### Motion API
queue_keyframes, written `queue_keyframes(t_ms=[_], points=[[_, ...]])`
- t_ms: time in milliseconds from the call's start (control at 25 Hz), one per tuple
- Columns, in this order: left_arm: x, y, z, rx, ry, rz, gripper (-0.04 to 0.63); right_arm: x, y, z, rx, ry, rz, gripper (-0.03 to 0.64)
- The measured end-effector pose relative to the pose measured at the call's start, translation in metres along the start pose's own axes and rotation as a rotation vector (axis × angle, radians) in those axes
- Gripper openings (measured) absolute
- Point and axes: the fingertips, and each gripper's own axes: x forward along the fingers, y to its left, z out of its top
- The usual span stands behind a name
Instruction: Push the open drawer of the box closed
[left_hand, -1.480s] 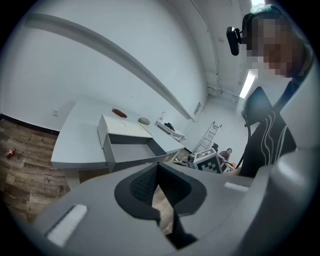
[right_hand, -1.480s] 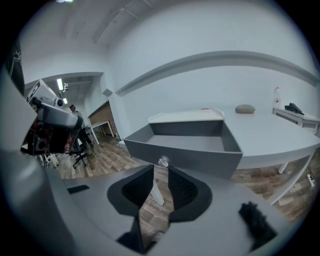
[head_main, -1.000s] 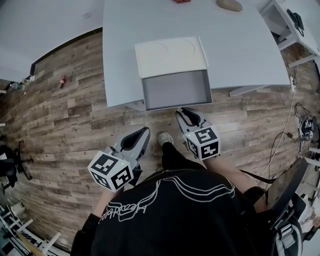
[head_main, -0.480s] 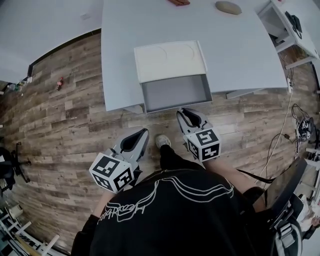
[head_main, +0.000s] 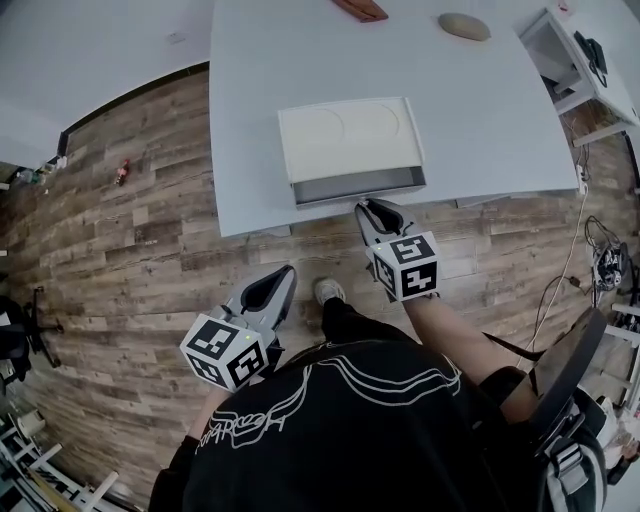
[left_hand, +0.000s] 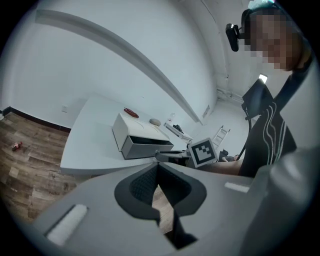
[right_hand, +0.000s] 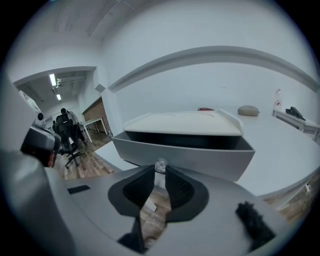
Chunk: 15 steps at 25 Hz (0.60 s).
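A white box (head_main: 350, 138) stands on the pale table (head_main: 480, 110) near its front edge. Its grey drawer (head_main: 358, 185) sticks out only a little, showing a thin dark slot. My right gripper (head_main: 372, 207) is shut, and its tips rest against the drawer front (right_hand: 185, 155) right at the small round knob (right_hand: 160, 165). The right gripper view has the right gripper (right_hand: 159, 170) just below that knob. My left gripper (head_main: 283, 272) hangs shut over the wooden floor, apart from the table; its own view shows the left gripper (left_hand: 156, 167), the box (left_hand: 135, 131) and the drawer (left_hand: 147, 148).
A tan oval object (head_main: 464, 26) and a red item (head_main: 360, 8) lie at the table's far edge. A white side table (head_main: 570, 50) stands at the right, with cables (head_main: 610, 255) on the floor. The person's shoe (head_main: 328, 290) is between the grippers. An office chair (right_hand: 70, 132) stands far left.
The drawer has slid most of the way into the box. My right gripper has moved forward with the drawer front. The left gripper has stayed about where it was.
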Motion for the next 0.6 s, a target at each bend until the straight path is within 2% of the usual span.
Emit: queue_keyframes(t_ms=[280,600], points=[[-0.007,0.022,0.004,-0.033,-0.013,0.028,0.008,0.026,-0.013,0.021,0.005,0.021,-0.023,0.071],[-0.017,0.029,0.004,-0.049,-0.026,0.038,0.008,0.028,-0.017,0.024,-0.002,0.025,-0.052,0.071]])
